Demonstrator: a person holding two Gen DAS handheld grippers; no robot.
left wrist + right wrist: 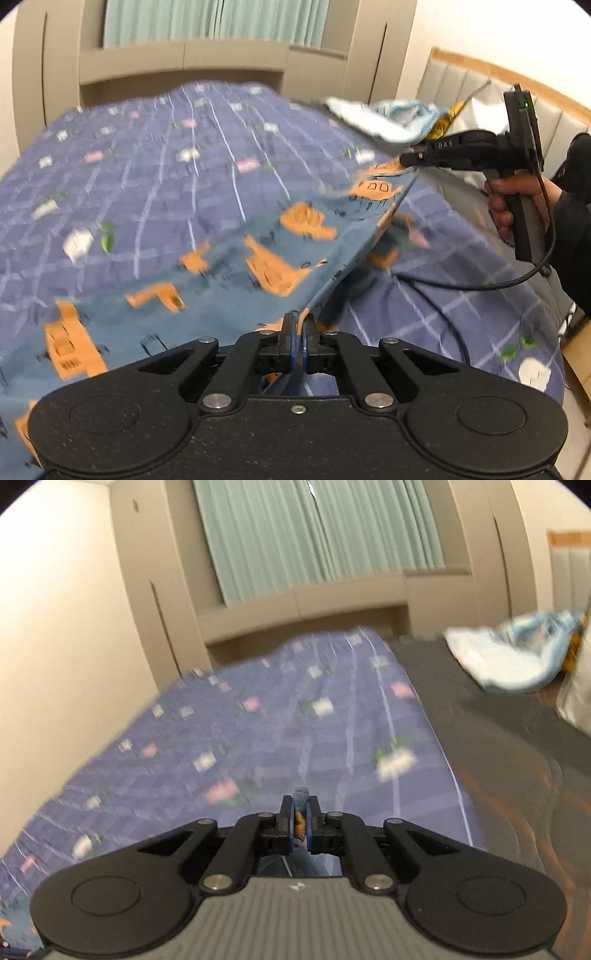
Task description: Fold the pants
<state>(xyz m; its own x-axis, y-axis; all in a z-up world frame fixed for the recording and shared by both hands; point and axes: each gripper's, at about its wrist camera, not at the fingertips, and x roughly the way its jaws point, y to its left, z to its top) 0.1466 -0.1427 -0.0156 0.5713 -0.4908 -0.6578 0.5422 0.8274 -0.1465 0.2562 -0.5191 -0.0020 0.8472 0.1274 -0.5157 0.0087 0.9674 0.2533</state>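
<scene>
The pants (221, 266) are blue cloth with orange prints, held stretched above the bed. My left gripper (300, 325) is shut on their near edge. My right gripper (406, 160) shows at the right of the left wrist view, shut on the far corner of the same edge, so the cloth runs taut between the two. In the right wrist view my right gripper (300, 808) is shut on a fold of the pants (301, 797), and more blue cloth hangs below the fingers. Both views are blurred by motion.
The bed carries a purple checked quilt (147, 155) with flower prints, also in the right wrist view (277, 738). A pale blue garment pile (388, 118) lies at the far right by the padded headboard (461, 81). A dark grey sheet (498, 746) covers the bed's right side. Curtains and cabinets stand behind.
</scene>
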